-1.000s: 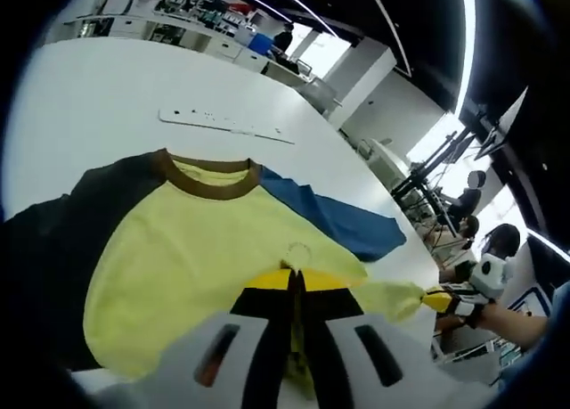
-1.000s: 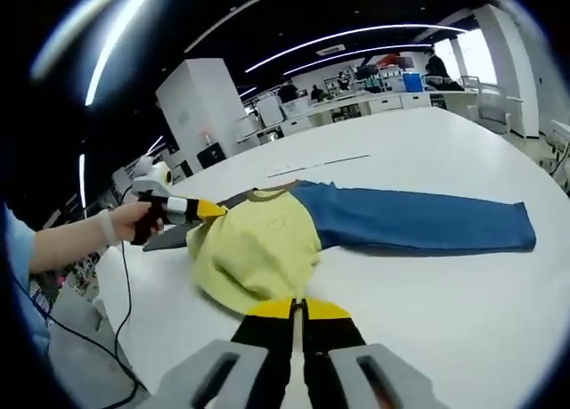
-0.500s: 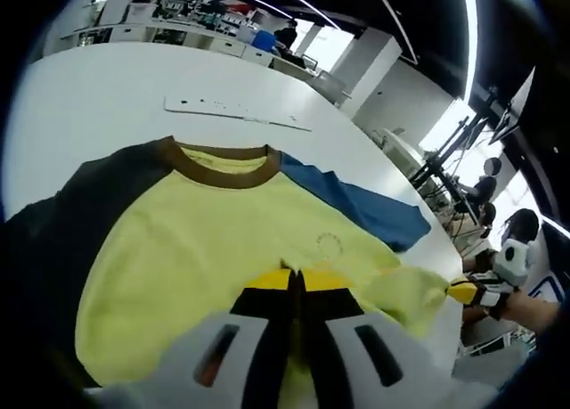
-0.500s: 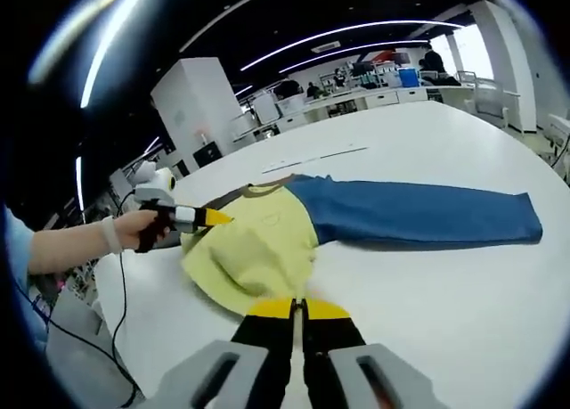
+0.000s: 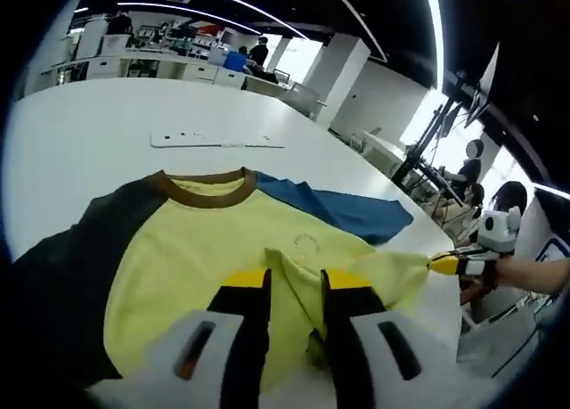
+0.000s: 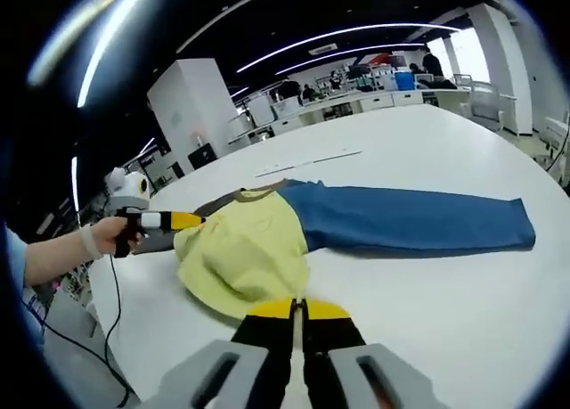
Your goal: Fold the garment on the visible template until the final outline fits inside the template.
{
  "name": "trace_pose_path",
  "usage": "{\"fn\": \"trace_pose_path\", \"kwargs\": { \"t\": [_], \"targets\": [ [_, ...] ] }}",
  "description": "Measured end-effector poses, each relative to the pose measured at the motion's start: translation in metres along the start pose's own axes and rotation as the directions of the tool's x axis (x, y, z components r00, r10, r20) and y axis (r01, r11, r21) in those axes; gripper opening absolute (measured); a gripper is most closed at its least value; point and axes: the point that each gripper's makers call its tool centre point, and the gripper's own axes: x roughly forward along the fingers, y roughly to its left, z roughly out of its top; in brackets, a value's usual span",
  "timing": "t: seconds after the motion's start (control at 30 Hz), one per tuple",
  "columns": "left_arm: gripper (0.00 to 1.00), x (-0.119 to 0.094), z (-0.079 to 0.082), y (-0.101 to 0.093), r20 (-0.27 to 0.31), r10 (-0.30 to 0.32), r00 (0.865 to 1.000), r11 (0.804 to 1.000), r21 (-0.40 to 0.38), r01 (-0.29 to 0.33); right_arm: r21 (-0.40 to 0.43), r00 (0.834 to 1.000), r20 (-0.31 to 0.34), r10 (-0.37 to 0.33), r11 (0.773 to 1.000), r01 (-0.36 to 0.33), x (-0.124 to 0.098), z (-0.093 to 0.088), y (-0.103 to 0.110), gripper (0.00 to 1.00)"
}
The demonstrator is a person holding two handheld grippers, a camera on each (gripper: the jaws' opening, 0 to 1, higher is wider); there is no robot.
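Note:
A shirt with a yellow body, brown collar, one black sleeve and one blue sleeve lies on the white table. In the left gripper view my left gripper is open, with a fold of yellow cloth rising loose between its jaws. My right gripper comes in from the right, shut on a hem corner pulled to a point. In the right gripper view the shirt lies bunched, its blue sleeve stretched out right. My right gripper is shut at the hem. The left gripper hovers by the black sleeve.
A long white flat strip lies on the table beyond the collar. The table's edge runs close behind the right gripper, with people and stands past it. Desks and cabinets line the far side of the room.
My left gripper has opened and let go of the yellow cloth. In the right gripper view it has drawn back to the left, off the shirt. The right gripper stays shut on the hem.

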Motion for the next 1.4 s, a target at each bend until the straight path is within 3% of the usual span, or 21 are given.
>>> {"fn": "trace_pose_path", "kwargs": {
  "t": [0.07, 0.1, 0.17, 0.33, 0.5, 0.67, 0.83, 1.13, 1.4],
  "targets": [
    [0.04, -0.009, -0.008, -0.006, -0.025, -0.024, 0.999, 0.999, 0.021, 0.024, 0.002, 1.0, 0.002, -0.015, 1.0, 0.015, 0.0, 0.002, -0.005, 0.0],
    [0.01, -0.014, -0.016, -0.006, -0.054, -0.021, 0.998, 0.997, 0.074, 0.025, 0.004, 1.0, 0.001, -0.027, 1.0, 0.027, 0.001, 0.003, -0.008, 0.0],
    [0.02, -0.018, -0.027, -0.006, -0.081, -0.008, 0.997, 0.994, 0.107, 0.017, 0.009, 0.999, 0.002, -0.038, 0.999, 0.038, 0.001, 0.003, -0.011, 0.0],
    [0.02, -0.021, -0.055, -0.01, -0.124, 0.0, 0.992, 0.996, 0.086, 0.011, 0.0, 0.999, -0.006, -0.037, 0.999, 0.037, 0.002, 0.003, -0.011, 0.0],
    [0.08, -0.009, -0.066, -0.012, -0.138, 0.016, 0.99, 0.998, 0.07, -0.006, 0.002, 0.999, -0.012, -0.032, 0.999, 0.032, 0.001, 0.0, -0.01, 0.0],
    [0.26, 0.002, -0.066, -0.002, -0.133, 0.086, 0.987, 0.993, 0.095, -0.074, 0.002, 1.0, -0.014, -0.027, 1.0, 0.027, -0.002, -0.004, -0.008, 0.0],
    [0.3, 0.003, -0.061, -0.002, -0.107, 0.105, 0.989, 0.991, 0.097, -0.094, 0.005, 0.999, -0.022, -0.025, 1.0, 0.025, -0.003, -0.009, -0.008, 0.0],
    [0.28, 0.002, -0.058, 0.009, -0.075, 0.166, 0.983, 0.983, 0.088, -0.159, 0.013, 0.999, -0.024, -0.024, 1.0, 0.024, -0.003, -0.011, -0.008, 0.0],
    [0.21, 0.007, -0.064, 0.0, -0.093, 0.148, 0.985, 0.989, 0.043, -0.144, 0.021, 0.999, -0.021, -0.028, 0.999, 0.028, -0.003, -0.012, -0.009, 0.0]
  ]
}}
